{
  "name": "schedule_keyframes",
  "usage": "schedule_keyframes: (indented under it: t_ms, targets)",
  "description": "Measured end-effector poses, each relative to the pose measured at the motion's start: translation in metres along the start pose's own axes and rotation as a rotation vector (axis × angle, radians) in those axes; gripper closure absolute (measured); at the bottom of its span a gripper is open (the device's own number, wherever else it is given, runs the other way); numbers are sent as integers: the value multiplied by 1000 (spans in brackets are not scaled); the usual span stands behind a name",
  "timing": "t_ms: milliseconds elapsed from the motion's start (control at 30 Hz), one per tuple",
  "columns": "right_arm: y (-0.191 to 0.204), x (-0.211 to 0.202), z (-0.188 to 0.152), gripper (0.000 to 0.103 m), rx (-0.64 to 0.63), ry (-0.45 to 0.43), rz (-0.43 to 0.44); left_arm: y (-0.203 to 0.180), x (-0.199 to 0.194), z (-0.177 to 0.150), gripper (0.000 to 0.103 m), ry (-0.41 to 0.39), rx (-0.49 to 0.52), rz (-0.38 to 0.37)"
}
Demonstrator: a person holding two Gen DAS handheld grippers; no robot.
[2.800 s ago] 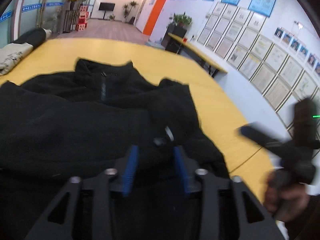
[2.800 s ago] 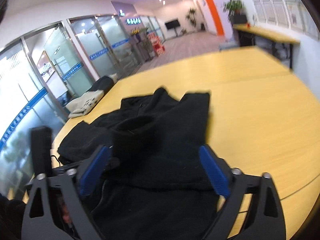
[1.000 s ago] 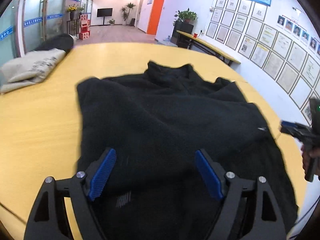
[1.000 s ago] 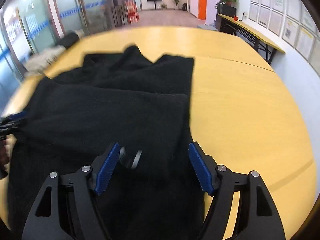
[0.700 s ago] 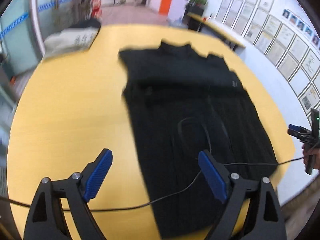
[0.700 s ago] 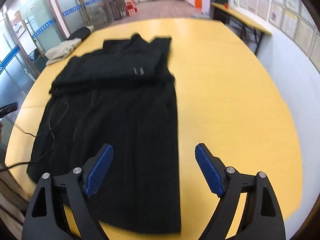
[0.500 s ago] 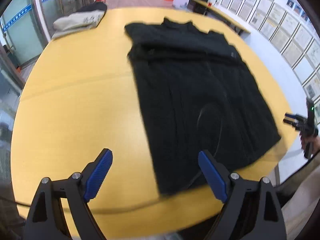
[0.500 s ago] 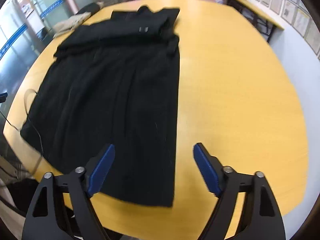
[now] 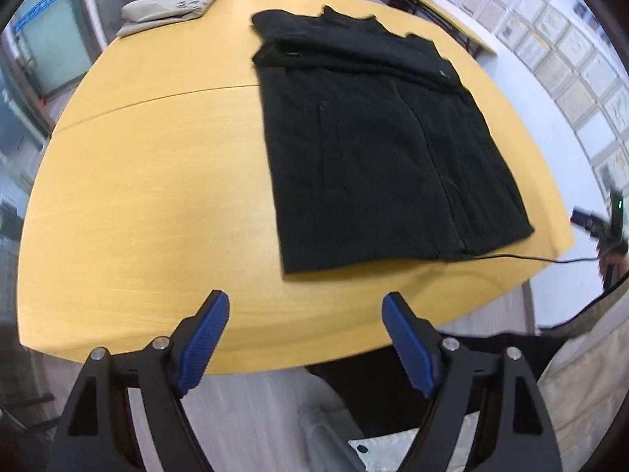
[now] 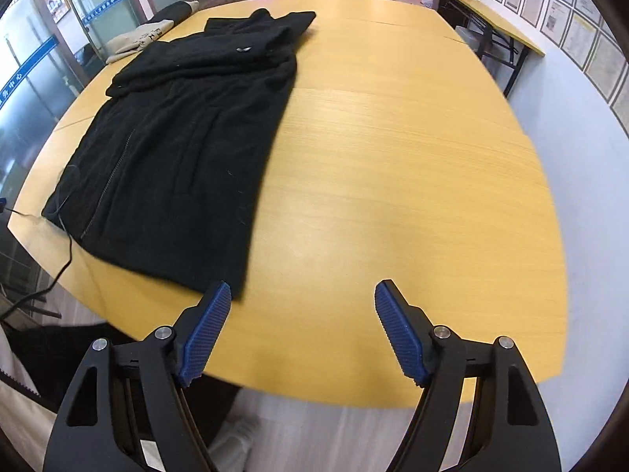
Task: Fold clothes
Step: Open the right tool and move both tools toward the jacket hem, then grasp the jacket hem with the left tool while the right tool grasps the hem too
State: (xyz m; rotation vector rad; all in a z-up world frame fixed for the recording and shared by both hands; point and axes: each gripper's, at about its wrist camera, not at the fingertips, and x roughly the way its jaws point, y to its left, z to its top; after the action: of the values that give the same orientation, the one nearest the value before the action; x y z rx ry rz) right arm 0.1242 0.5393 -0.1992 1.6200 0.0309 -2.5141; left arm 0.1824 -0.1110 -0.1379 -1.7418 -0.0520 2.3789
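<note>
A black zip fleece jacket lies flat on the yellow wooden table, collar at the far end, sleeves folded across the chest, hem towards me. It also shows in the right wrist view. My left gripper is open and empty, held back above the table's near edge. My right gripper is open and empty, also near the front edge, just right of the jacket's hem corner. The right gripper shows small at the far right of the left wrist view.
A folded beige garment and a dark one lie at the table's far left corner. A thin black cable runs along the jacket's hem and off the table's edge. A side table stands by the wall with framed papers.
Both grippers let go of the jacket and pulled back and up from it towards the table's near edge. The jacket now lies spread flat with the sleeves folded in.
</note>
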Motion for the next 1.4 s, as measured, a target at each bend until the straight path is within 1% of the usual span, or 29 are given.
schedule_keyframes:
  t_ms: [33, 100, 233, 267, 333, 433, 467, 533, 600, 700, 800, 833, 900, 933, 967, 1000, 1033, 1100, 1167, 1200, 1267, 1333, 1400]
  targets:
    - [1, -2, 0, 26, -9, 0, -1, -1, 0, 0, 19, 1, 8, -13]
    - [8, 7, 1, 26, -5, -3, 29, -2, 11, 9, 17, -14, 8, -45]
    - [23, 26, 4, 25, 8, -10, 95, -1, 61, 28, 16, -25, -15, -82]
    - [27, 31, 5, 25, 11, -11, 112, 0, 78, 33, 16, -30, -21, -84]
    - [44, 50, 7, 25, -8, -13, 145, 2, 96, 36, 16, -26, -28, -73]
    - [65, 78, 8, 30, -14, -29, 180, 2, 119, 39, 16, -14, -39, -60]
    - [69, 85, 8, 31, -12, -33, 186, 1, 122, 39, 16, -21, -38, -65]
    - [76, 99, 5, 32, -11, -34, 170, -1, 126, 38, 16, -44, -32, -47]
    - [74, 107, 2, 31, 8, -22, 150, 1, 131, 38, 16, -48, -53, -35]
    - [72, 110, -1, 30, 45, -56, 124, 2, 133, 37, 13, -67, -64, -28]
    - [73, 111, 1, 31, 62, -84, 124, -3, 134, 36, 11, -88, -57, -33]
    - [75, 112, 1, 33, 55, -89, 129, -4, 134, 35, 11, -90, -60, -48]
    - [77, 112, 2, 50, 42, -80, 136, -7, 133, 34, 11, -89, -75, -91]
    - [76, 112, 3, 56, 46, -70, 137, -4, 134, 35, 12, -86, -82, -111]
    - [73, 112, 4, 70, 60, -56, 144, -5, 134, 35, 13, -84, -84, -117]
    - [70, 113, 4, 81, 76, -40, 153, -5, 133, 35, 13, -82, -87, -122]
    - [66, 114, 6, 82, 90, -24, 170, -4, 133, 35, 13, -81, -88, -118]
    - [69, 117, 11, 89, 79, 1, 186, -2, 132, 36, 26, -79, -90, -110]
    - [72, 119, 13, 90, 68, 12, 186, -1, 131, 35, 69, -83, -73, -86]
    - [72, 119, 12, 91, 75, 17, 191, 1, 130, 32, 72, -84, -74, -65]
    - [72, 118, 9, 92, 86, 33, 201, 8, 130, 30, 81, -69, -101, -88]
    - [75, 114, 4, 93, 99, 71, 235, 13, 129, 27, 84, -23, -124, -103]
    - [80, 103, -4, 94, 83, 109, 264, 16, 123, 15, 86, 33, -104, -99]
